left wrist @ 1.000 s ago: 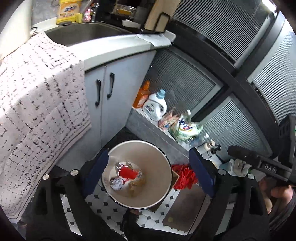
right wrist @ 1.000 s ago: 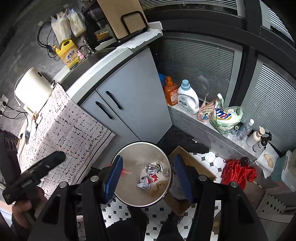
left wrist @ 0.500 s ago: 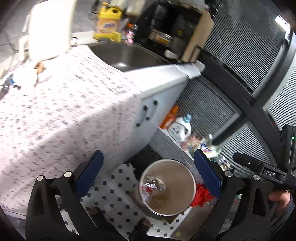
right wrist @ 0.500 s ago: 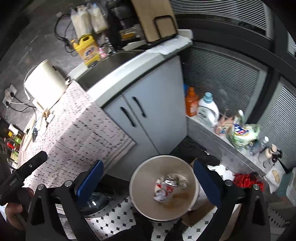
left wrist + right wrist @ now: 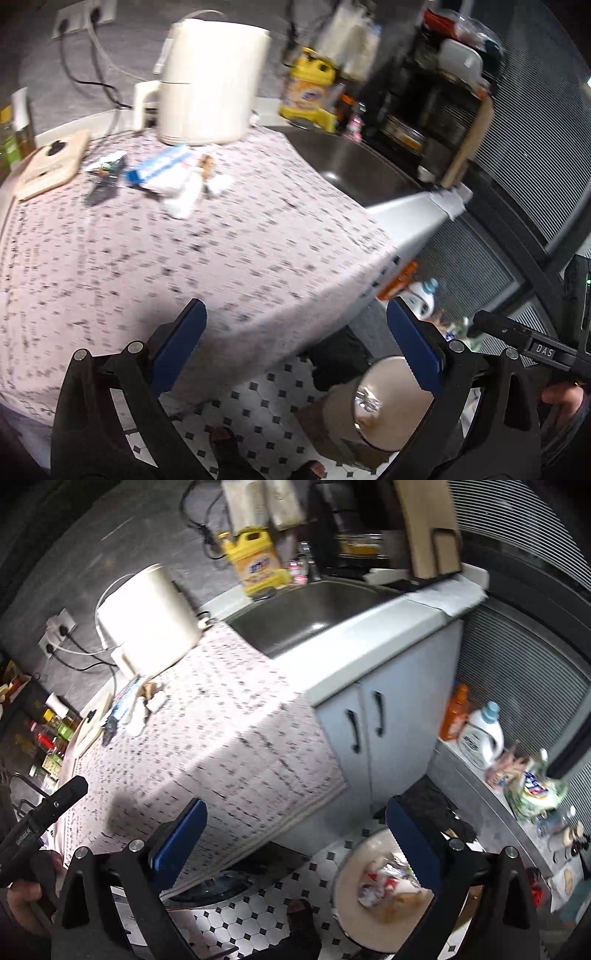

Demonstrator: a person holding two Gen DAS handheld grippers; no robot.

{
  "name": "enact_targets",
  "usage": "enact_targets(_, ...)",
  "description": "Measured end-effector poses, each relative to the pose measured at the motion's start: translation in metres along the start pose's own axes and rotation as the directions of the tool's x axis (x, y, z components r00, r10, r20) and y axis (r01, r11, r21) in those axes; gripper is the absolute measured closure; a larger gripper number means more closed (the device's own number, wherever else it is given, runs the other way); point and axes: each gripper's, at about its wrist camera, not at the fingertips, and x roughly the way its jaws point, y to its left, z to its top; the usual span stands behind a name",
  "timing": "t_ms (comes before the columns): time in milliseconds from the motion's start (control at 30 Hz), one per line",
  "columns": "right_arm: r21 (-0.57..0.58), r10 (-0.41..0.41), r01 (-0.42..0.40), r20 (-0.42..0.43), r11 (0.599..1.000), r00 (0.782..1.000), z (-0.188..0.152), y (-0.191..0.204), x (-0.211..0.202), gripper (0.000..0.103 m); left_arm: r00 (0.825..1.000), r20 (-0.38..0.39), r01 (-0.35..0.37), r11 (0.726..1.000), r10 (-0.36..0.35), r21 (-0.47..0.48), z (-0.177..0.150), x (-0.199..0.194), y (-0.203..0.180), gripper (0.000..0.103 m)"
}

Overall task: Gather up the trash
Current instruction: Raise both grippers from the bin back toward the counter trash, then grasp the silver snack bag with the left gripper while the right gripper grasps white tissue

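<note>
One round bin [image 5: 354,871] on the tiled floor, with crumpled trash [image 5: 380,882] inside. One white kettle [image 5: 207,81], one yellow bottle [image 5: 310,92], wrappers [image 5: 162,173] on the cloth [image 5: 221,258]. Left gripper [image 5: 295,354] and right gripper [image 5: 295,842] both tilted down, jaws wide apart, holding nothing.

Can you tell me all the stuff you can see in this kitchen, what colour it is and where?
kettle: one, cream, on the cloth's far end
cloth: one, pale, speckled, draped over the counter
wrappers: a few, blue and white, by the kettle
board: one, pale wood, left of the wrappers
jug: one, yellow, behind the sink
sink: one, steel, right of the cloth
cabinet: one, grey, two doors, under the sink
bin: one, beige, on the tiled floor, trash inside
bottles: one orange, one white, on the low ledge
left gripper: open, empty
right gripper: open, empty
</note>
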Motion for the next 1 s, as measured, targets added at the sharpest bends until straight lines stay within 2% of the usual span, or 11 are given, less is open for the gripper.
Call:
enact_targets(333, -0.091, 0.069, -0.071, -0.022, 0.993, 0.997, 0.026, 0.081, 0.039, 0.008, 0.995, 0.047, -0.078, 0.993, 0.083, -0.092, 0.016, -0.013, 0.073, 0.006)
enact_targets(633, -0.137, 0.096, -0.098, -0.023, 0.986, 0.995, 0.048, 0.141, 0.071, 0.008, 0.992, 0.072, -0.094, 0.986, 0.105, -0.136, 0.036, -0.013, 0.131, 0.006)
enact_targets(800, -0.144, 0.097, -0.098, -0.014, 0.985, 0.995, 0.058, 0.164, 0.086, 0.008, 0.990, 0.071, -0.107, 0.983, 0.119, -0.148, 0.051, 0.000, 0.158, 0.007)
enact_targets(1000, -0.115, 0.066, -0.066, 0.000, 0.991, 0.998, 0.068, 0.180, 0.100, 0.009, 0.991, 0.038, -0.124, 0.980, 0.131, -0.157, 0.073, 0.030, 0.193, 0.015)
